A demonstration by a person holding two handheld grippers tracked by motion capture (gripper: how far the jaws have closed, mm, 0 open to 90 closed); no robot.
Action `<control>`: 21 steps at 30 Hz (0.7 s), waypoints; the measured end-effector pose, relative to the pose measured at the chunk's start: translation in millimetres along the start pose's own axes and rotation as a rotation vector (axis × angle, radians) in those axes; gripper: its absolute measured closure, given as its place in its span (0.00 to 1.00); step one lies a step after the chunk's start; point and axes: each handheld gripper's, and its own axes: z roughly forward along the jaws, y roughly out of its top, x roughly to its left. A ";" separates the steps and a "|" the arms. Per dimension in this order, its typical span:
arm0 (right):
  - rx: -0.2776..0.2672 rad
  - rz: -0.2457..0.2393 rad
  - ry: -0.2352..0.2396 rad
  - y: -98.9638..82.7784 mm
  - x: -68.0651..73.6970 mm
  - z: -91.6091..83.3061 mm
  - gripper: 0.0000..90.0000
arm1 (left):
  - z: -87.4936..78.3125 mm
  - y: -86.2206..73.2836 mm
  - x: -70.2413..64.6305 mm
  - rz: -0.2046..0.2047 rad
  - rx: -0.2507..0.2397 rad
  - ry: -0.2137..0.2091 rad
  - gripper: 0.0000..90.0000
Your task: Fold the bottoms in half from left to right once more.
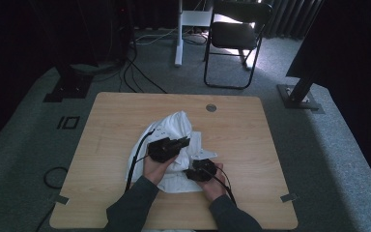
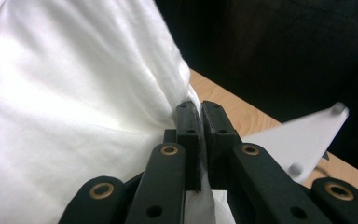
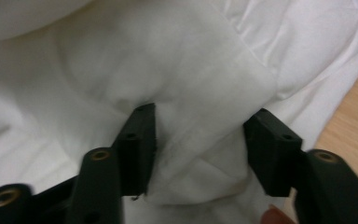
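The white cloth [image 1: 171, 147] is lying bunched at the middle of the wooden table [image 1: 251, 140], its long axis running from the near right up to the far left. The left gripper [image 1: 181, 143] is pinching a fold of it, jaws nearly touching with fabric squeezed between them [image 2: 121, 93], and is holding that fold up over the heap. The right gripper [image 1: 199, 166] is sitting at the cloth's near-right edge with its jaws standing apart, a loose flap [image 3: 200, 140] lying between them but not pressed. That flap is lying straight ahead of the right gripper, so closing there looks like the move to come.
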 end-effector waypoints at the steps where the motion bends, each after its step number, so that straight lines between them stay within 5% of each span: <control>1: 0.010 -0.004 -0.001 -0.6 -1.3 -2.5 0.44 | 1.3 -4.4 2.0 -0.008 0.005 -0.005 0.97; 6: 0.005 0.012 -0.022 -5.3 -18.6 -26.4 0.42 | 6.1 -13.9 3.9 -0.022 0.022 -0.012 0.97; 9: -0.046 0.081 -0.052 -6.7 -41.0 -48.0 0.45 | 13.4 -24.9 2.3 -0.027 0.049 -0.017 0.97; 14: -0.116 0.128 -0.081 -3.0 -58.5 -67.1 0.48 | 26.2 -40.2 2.2 -0.041 0.099 -0.021 0.97; 21: -0.223 0.122 -0.044 16.4 -58.3 -83.7 0.48 | 40.4 -57.7 1.7 -0.052 0.158 -0.021 0.97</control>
